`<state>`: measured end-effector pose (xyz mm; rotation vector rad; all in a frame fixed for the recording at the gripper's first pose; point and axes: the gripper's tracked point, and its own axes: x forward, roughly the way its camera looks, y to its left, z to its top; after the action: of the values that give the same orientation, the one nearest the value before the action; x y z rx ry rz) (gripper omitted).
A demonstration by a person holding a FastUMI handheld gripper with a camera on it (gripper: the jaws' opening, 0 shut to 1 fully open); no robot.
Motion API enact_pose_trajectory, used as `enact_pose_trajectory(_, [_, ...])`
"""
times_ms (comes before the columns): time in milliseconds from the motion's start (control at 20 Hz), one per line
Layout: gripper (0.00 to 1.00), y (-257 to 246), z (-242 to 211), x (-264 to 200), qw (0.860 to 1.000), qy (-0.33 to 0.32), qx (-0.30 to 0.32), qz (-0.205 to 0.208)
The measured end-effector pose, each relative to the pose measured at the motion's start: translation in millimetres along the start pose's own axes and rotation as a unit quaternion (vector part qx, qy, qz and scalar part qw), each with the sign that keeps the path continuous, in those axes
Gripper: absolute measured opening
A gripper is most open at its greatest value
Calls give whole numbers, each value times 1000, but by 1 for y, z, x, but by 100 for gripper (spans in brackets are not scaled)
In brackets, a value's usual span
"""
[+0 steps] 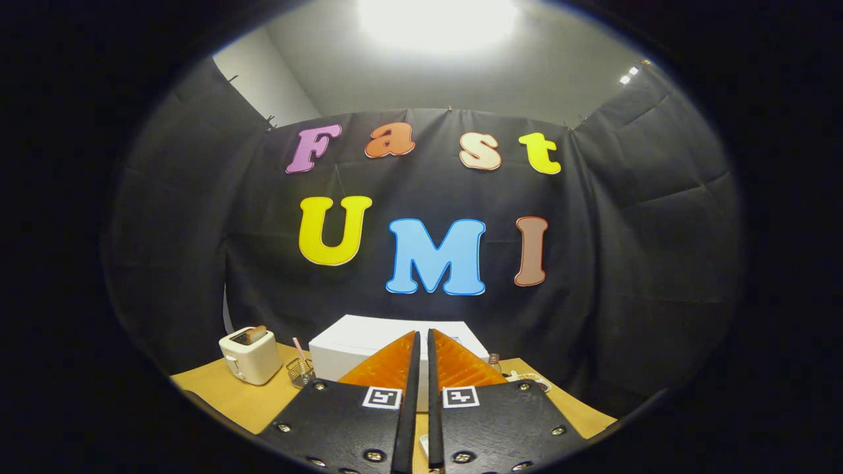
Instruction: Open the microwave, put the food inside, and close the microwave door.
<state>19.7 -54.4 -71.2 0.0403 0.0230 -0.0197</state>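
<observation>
- Gripper point(421, 342) jaws nearly closed, holding nothing.
- White microwave point(369, 339) sits straight ahead beyond the jaws, on the far tabletop point(217, 388).
- Toaster point(249, 355) stands to its left.

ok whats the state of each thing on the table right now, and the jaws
gripper: jaws nearly together, a thin gap between them, holding nothing
microwave: beyond the fingertips, upright on the table; its front is hidden, so door state can't be told
toaster: upright, a slice sticking up from its slot
wire basket: upright between toaster and microwave, holding a striped straw
table: carries all of these
</observation>
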Motion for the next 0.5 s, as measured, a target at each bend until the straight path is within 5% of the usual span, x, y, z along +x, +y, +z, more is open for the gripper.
enact_pose_trajectory(50, [10,-1,1,-1,1000,3,7,-8])
enact_pose_trajectory(200, [90,1,-3,3,1000,3,-9,1])
enact_pose_trajectory(250, [98,-4,-6,7,1000,7,-9,-8])
enact_pose_trajectory(500, [96,-8,-10,12,1000,6,-7,-2])
